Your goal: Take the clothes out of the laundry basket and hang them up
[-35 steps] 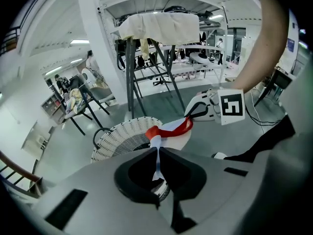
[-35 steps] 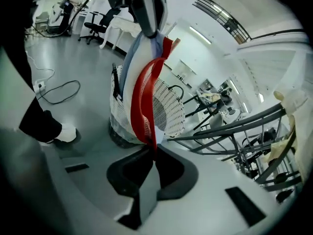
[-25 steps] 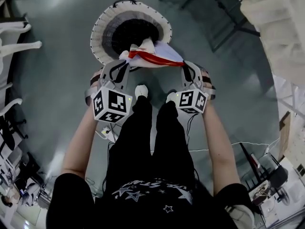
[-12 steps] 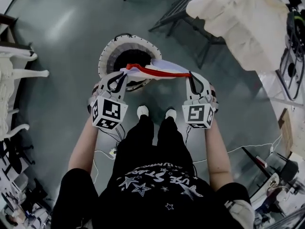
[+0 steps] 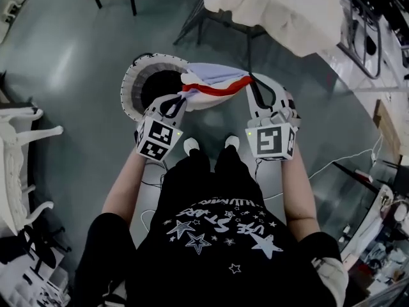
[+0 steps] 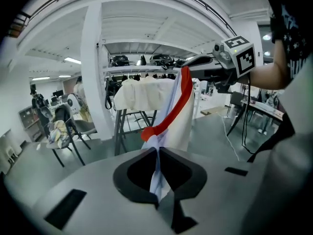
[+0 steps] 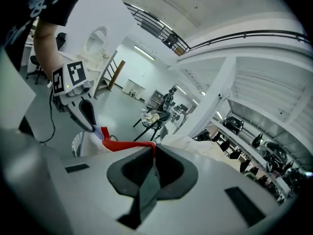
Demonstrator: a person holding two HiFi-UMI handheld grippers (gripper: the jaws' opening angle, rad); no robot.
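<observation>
Nearest, just beyond the person's legs, the left gripper and the right gripper are held side by side and apart. Each has its jaws pinched tight on one end of a garment, pale with a red band, and each gripper view shows cloth caught between the pads. Holding both ends spreads the piece out, probably so it can go over a rail without bunching. Beyond and below, on the floor, stands the round laundry basket, with the garment lifted clear of it. Farther off to the right, a drying rack already carries a cream cloth, so it is the likely destination.
</observation>
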